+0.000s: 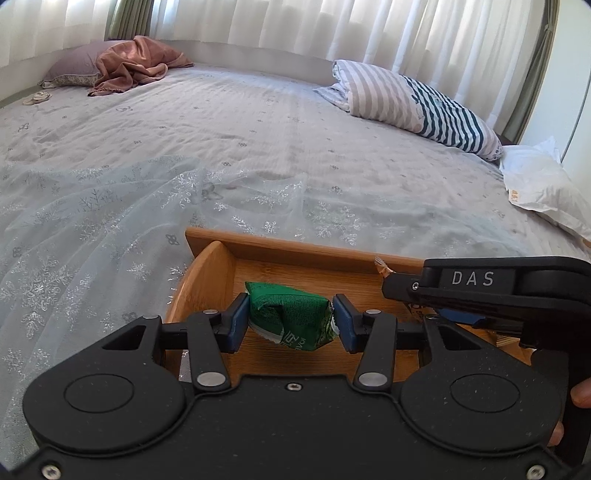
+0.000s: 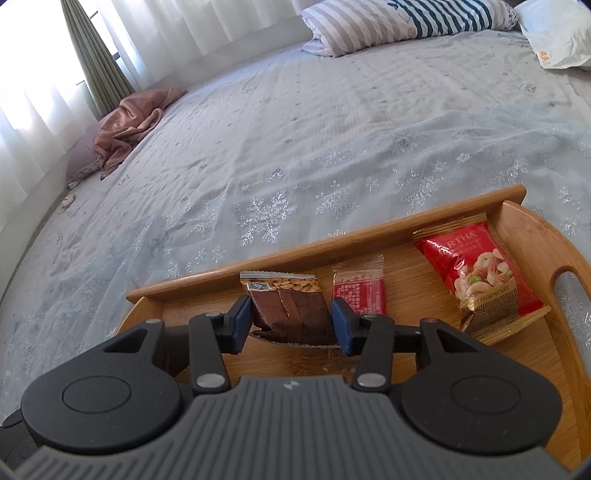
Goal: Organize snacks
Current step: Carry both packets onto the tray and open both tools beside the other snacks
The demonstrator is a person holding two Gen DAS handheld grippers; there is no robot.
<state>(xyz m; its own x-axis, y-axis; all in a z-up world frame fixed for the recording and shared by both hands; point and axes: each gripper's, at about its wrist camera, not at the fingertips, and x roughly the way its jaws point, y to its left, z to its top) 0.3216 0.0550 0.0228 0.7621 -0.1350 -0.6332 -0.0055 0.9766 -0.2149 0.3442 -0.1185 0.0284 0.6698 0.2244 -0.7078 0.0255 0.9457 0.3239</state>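
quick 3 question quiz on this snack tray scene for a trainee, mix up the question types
1. True or false: the left gripper holds a green packet.
2. What is the right gripper shut on? A) brown packet B) striped pillow C) white bag
3. How many red packets lie loose in the tray in the right wrist view?

Key: 1 true; 2 A; 3 two: a small one and a large nut one.
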